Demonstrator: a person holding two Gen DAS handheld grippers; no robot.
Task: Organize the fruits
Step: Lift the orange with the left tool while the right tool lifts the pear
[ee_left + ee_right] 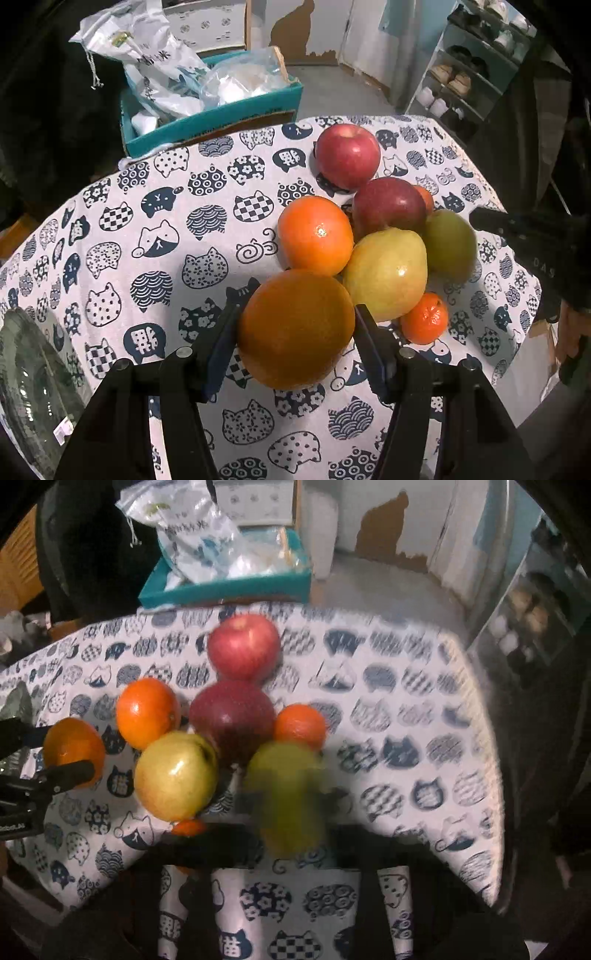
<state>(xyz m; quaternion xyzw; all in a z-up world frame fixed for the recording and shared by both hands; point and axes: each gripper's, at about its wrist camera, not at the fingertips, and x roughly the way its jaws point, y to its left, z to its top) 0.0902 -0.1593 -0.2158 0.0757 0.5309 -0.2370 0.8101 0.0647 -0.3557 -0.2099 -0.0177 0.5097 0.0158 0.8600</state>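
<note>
My left gripper point(295, 314) is shut on a large orange point(295, 328), its fingers on both sides; it also shows in the right wrist view point(74, 749). Behind it lie a second orange point(314, 235), a yellow pear point(386, 273), a green pear point(448, 240), a dark red apple point(388, 203), a lighter red apple point(347, 155) and a small mandarin point(424, 317). In the right wrist view my right gripper point(291, 805) is blurred around the green pear point(288, 794); I cannot tell its grip.
The table wears a cat-print cloth point(166, 240). A glass dish point(33, 387) sits at the left edge. A teal box point(207, 118) of plastic bags stands behind the table. A shoe rack point(465, 74) is at the far right.
</note>
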